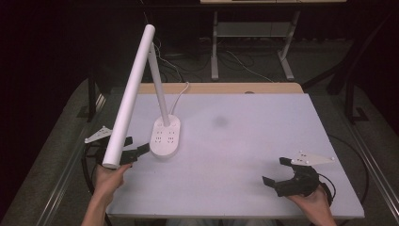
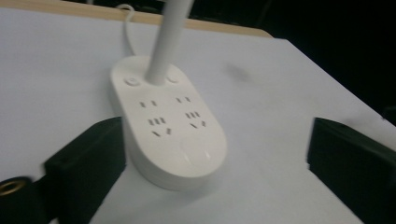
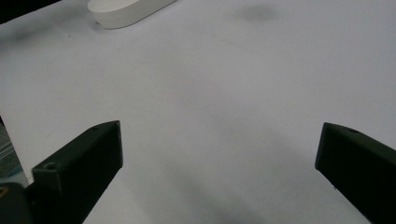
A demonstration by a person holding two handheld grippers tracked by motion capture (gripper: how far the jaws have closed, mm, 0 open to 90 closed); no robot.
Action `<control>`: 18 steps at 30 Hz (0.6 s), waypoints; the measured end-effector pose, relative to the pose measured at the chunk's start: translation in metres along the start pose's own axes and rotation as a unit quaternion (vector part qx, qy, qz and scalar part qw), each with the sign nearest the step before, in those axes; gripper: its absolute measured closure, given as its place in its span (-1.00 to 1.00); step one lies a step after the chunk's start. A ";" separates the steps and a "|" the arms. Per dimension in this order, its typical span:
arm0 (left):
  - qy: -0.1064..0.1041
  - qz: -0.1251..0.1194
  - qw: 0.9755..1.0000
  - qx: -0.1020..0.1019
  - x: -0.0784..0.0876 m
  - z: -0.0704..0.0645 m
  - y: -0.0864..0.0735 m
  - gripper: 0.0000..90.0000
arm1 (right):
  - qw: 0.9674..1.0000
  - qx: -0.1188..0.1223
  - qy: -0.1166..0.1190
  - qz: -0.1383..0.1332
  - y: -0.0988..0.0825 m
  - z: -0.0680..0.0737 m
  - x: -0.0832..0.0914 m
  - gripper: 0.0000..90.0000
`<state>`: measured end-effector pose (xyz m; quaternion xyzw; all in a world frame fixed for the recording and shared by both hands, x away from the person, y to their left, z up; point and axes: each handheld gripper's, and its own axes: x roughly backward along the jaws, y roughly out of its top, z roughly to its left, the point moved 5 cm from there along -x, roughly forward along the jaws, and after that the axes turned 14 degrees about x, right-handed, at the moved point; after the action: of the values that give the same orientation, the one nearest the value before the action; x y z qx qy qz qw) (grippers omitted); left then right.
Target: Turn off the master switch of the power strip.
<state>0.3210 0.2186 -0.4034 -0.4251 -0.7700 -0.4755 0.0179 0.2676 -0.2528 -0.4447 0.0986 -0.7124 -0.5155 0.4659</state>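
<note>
Just beside the lamp base (image 2: 168,128), the left gripper (image 2: 217,161) is held wide (nothing gripped). Well apart from that base, the right gripper (image 1: 277,170) is spread wide too.

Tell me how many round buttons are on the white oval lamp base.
2. One round button sits left of the white lamp post on the white oval lamp base; the other button sits right, partly hidden.

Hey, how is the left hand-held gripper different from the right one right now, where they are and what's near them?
The left hand-held gripper sits at the table's left edge, its jaws open on either side of the white lamp base; the right hand-held gripper rests near the front right corner, facing bare table. The left one lies partly under the lamp's long white head; nothing overhangs the right one. Both are black, open, holding nothing, and each is held by a hand.
</note>
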 end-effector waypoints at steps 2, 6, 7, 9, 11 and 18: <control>-0.011 0.002 1.000 -0.005 -0.001 -0.007 -0.004 -1.00 | 1.000 0.000 -0.001 -0.001 0.000 -0.001 0.000 -1.00; -0.031 0.018 0.999 -0.021 -0.003 -0.016 -0.012 -1.00 | 1.000 0.000 -0.002 -0.002 0.000 -0.001 0.000 -1.00; -0.032 0.019 0.999 -0.027 -0.003 -0.018 -0.014 -1.00 | 1.000 0.001 -0.001 -0.002 0.000 0.000 0.000 -1.00; -0.033 0.023 0.999 -0.034 -0.005 -0.020 -0.018 -1.00 | 1.000 0.000 -0.001 -0.002 0.000 0.000 0.000 -1.00; -0.036 0.025 0.998 -0.036 -0.006 -0.022 -0.023 -1.00 | 1.000 0.001 -0.001 -0.002 0.000 0.000 0.000 -1.00; -0.038 0.041 0.997 -0.058 -0.014 -0.030 -0.038 -1.00 | 1.000 0.001 -0.001 -0.002 0.000 0.000 0.001 -1.00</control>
<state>0.2933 0.1801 -0.4207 -0.4740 -0.7236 -0.5015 -0.0163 0.2674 -0.2538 -0.4446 0.0997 -0.7133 -0.5157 0.4641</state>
